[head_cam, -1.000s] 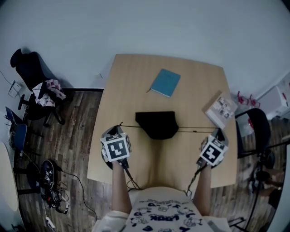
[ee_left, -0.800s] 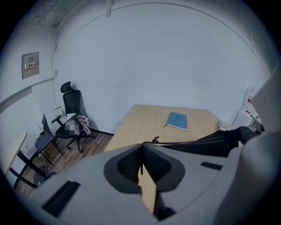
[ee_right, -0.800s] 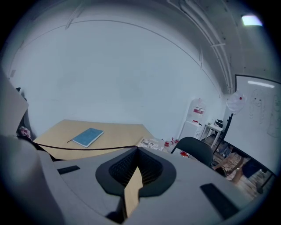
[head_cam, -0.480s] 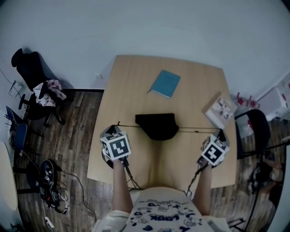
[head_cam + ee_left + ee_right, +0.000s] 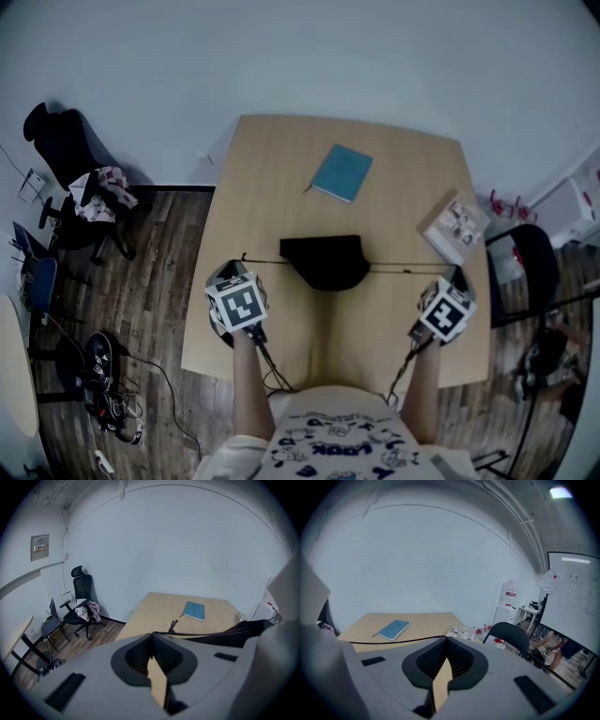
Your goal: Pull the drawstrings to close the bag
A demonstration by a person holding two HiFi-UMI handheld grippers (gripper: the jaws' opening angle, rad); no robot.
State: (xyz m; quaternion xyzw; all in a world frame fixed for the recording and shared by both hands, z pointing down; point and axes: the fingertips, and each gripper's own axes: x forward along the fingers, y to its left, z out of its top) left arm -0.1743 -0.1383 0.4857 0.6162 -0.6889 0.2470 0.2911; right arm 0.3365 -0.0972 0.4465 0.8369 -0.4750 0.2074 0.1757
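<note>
The black drawstring bag [image 5: 324, 260] lies flat in the middle of the wooden table [image 5: 281, 187], its mouth gathered. A thin black drawstring [image 5: 262, 261] runs from its left side to my left gripper [image 5: 240, 273], which is shut on it. In the left gripper view the string [image 5: 197, 633] leaves the closed jaws [image 5: 152, 634] taut towards the bag [image 5: 243, 631]. The other drawstring [image 5: 408, 270] runs right to my right gripper [image 5: 453, 277], shut on it. In the right gripper view that string [image 5: 393, 641] stretches left from the closed jaws [image 5: 444, 638].
A blue notebook [image 5: 341, 172] lies at the back of the table, and a magazine [image 5: 457, 225] at its right edge. Office chairs stand on the floor at left [image 5: 70, 155] and at right [image 5: 525, 262]. Cables lie on the floor at left.
Both grippers have drifted slightly outward, the left one to the left and the right one to the right, with the strings staying taut. The bag has hardly moved.
</note>
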